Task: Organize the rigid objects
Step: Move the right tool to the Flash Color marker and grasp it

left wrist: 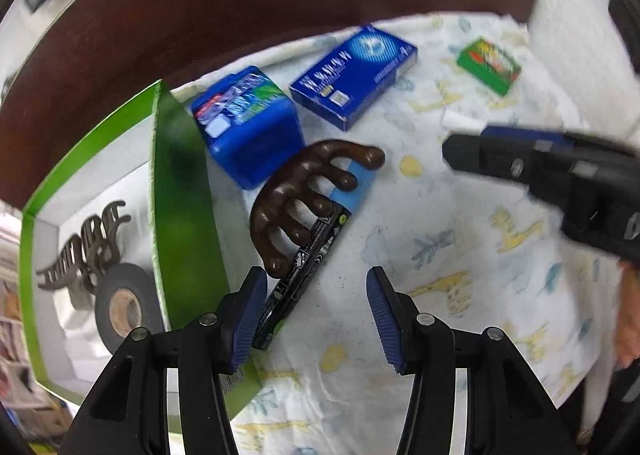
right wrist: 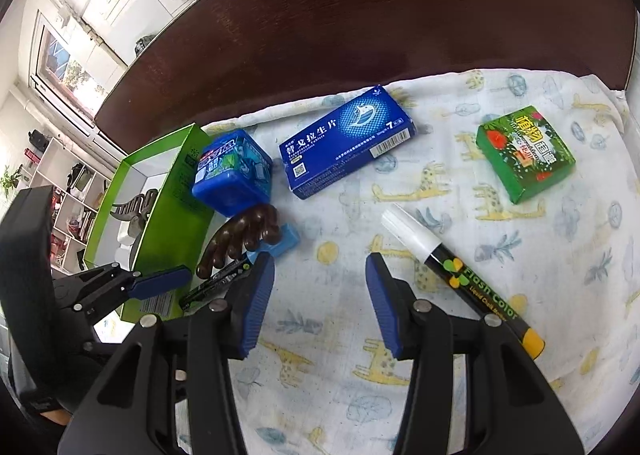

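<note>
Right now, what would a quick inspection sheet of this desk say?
Surface: patterned cloth over a dark wooden table.
Job's things: green box holding a hair clip and tape roll; outside it, blue tub, blue carton, small green carton, brown claw clip lying on a black marker, white-capped marker.
Clutter: nothing seen.
Tongs: left tongs open beside the black marker; right tongs open, empty.
Cables: nothing seen.
Surroundings: window, shelves.
</note>
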Tool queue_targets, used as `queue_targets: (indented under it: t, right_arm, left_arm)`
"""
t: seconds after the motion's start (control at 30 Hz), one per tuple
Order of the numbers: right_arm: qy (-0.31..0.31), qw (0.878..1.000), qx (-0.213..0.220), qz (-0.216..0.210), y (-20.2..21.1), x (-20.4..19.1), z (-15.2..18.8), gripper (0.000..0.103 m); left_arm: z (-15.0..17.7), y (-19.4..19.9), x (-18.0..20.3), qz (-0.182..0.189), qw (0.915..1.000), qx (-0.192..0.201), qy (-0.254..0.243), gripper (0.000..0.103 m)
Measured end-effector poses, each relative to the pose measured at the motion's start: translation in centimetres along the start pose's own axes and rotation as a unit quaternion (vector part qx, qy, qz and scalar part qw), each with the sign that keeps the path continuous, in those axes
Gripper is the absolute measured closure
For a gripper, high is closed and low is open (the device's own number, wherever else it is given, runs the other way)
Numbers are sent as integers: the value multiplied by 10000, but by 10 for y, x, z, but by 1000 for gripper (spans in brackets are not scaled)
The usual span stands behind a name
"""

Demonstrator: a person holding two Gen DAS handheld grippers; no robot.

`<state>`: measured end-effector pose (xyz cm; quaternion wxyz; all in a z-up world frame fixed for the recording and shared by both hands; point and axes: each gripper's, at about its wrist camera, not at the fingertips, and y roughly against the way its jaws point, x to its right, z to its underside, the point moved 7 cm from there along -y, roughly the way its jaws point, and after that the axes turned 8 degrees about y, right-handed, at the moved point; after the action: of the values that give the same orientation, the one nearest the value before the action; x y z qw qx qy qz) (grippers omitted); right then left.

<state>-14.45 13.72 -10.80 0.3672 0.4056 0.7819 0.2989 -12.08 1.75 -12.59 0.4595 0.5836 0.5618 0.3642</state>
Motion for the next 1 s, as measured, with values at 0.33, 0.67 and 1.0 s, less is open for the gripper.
queue_targets:
  t: [0.33, 0.67, 1.0]
  right_arm:
    - [649, 9867, -519, 1394, 1, 54, 11, 55]
    - [781, 9840, -715, 1434, 4, 60, 31, 88]
    - [145, 9939, -621, 902, 17, 50, 47, 88]
  left_arm:
    - [10, -4, 27, 899, 9933, -693, -219, 42]
    - [8, -12, 25, 830, 9939, -705, 166, 75]
    - [4, -10, 18, 1076, 9916, -562, 455, 88]
